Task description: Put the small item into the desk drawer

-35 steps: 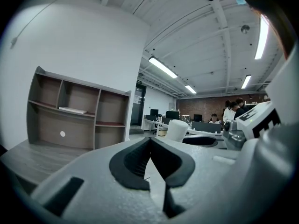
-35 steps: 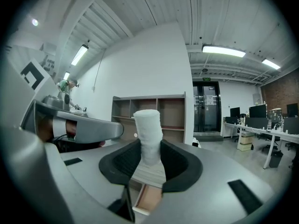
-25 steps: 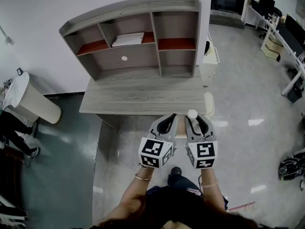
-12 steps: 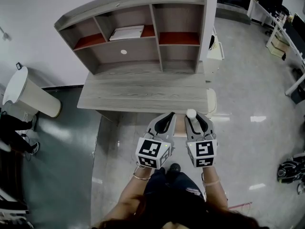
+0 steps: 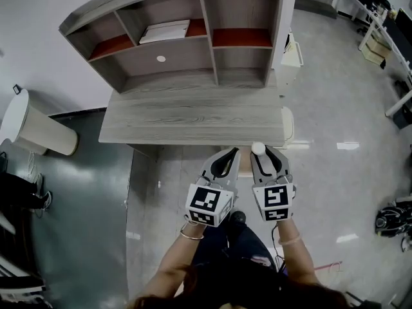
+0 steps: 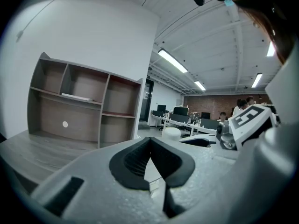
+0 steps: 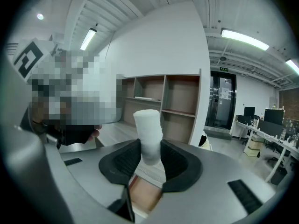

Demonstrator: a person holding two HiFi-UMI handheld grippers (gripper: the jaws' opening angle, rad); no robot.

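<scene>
Just in front of the desk, the right gripper clamps a small white cylinder upright, while the left gripper beside it is closed and empty.

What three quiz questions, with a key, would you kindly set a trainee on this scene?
1. True or false: the left gripper holds the white cylinder.
2. Where does the flat white item lie? A on the desk top; B in an upper compartment of the shelf unit; C on the floor.
3. Fill in: the cylinder stands ____ between the right gripper's fingers.
Key: 1 false; 2 B; 3 upright.
</scene>
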